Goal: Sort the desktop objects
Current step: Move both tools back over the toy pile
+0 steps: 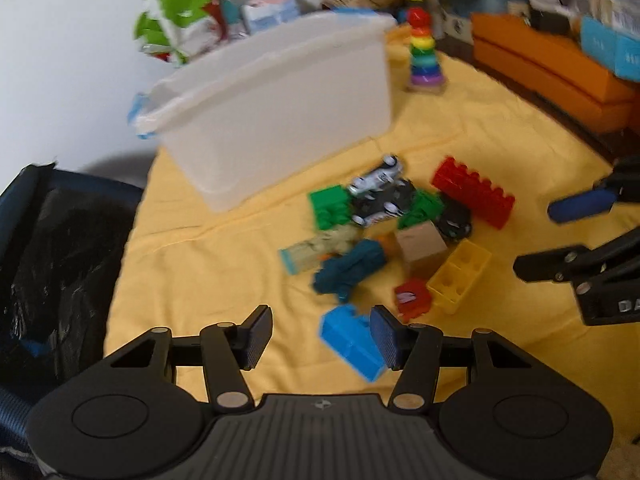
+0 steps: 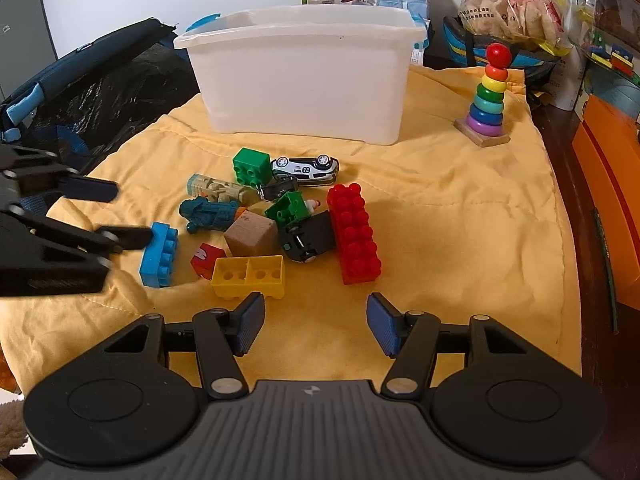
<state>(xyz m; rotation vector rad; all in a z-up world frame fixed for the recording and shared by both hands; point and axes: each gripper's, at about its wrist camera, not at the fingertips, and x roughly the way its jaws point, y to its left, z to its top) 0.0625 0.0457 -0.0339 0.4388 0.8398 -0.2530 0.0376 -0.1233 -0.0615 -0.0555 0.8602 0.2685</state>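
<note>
A pile of toys lies on a yellow cloth (image 2: 440, 220) in front of a white plastic bin (image 2: 300, 76): a long red brick (image 2: 354, 234), a yellow brick (image 2: 250, 276), a blue brick (image 2: 159, 255), green bricks (image 2: 251, 166), a wooden cube (image 2: 250, 236), a white toy car (image 2: 306, 168), a black car (image 2: 306, 240) and a teal figure (image 2: 210, 212). My left gripper (image 1: 318, 338) is open, its right pad touching the blue brick (image 1: 352, 340); it also shows in the right wrist view (image 2: 120, 212). My right gripper (image 2: 316, 326) is open and empty, just short of the yellow brick.
A rainbow ring stacker (image 2: 490, 96) stands at the back right of the cloth. A dark bag (image 2: 100, 92) lies to the left. Orange boxes (image 1: 552, 72) and snack bags (image 2: 516, 8) crowd the back and right edges.
</note>
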